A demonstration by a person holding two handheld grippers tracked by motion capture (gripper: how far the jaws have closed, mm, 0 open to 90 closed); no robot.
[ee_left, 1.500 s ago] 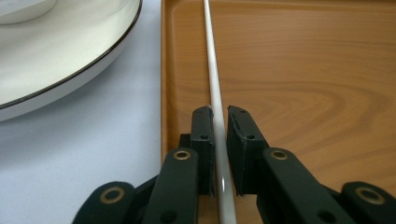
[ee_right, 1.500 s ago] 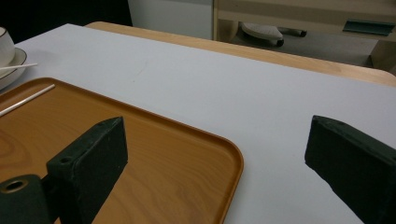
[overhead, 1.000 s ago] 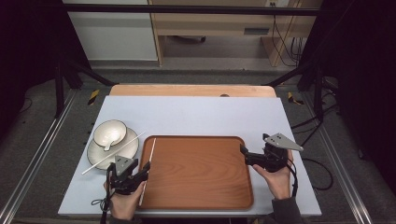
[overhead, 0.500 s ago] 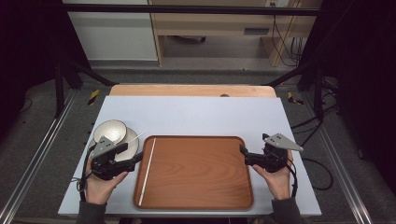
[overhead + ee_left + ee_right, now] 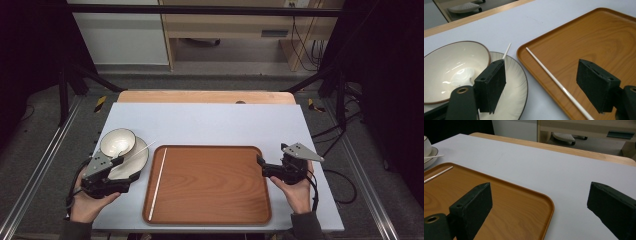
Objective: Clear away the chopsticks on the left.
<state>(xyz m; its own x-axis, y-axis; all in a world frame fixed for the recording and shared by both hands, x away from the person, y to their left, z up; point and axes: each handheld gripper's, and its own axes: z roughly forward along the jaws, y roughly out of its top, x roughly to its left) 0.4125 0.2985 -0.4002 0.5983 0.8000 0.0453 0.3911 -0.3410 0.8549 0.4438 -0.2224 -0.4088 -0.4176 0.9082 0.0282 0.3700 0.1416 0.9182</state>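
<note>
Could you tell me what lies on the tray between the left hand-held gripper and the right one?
One white chopstick lies along the wooden tray near its left rim; beyond it the tray is bare up to the right hand-held gripper, as the high view shows.

One thin white chopstick (image 5: pixel 158 183) lies flat along the left edge of the brown wooden tray (image 5: pixel 215 220); a second white chopstick (image 5: pixel 140 150) rests on the cream plate (image 5: pixel 136 163) beside the bowl (image 5: pixel 118 142).

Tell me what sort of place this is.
Probably a lab or workshop set up for recording tabletop tasks. A white table stands inside a dark metal frame, cables trail over the floor, and the tray, bowl and plate are laid out like props.
</note>
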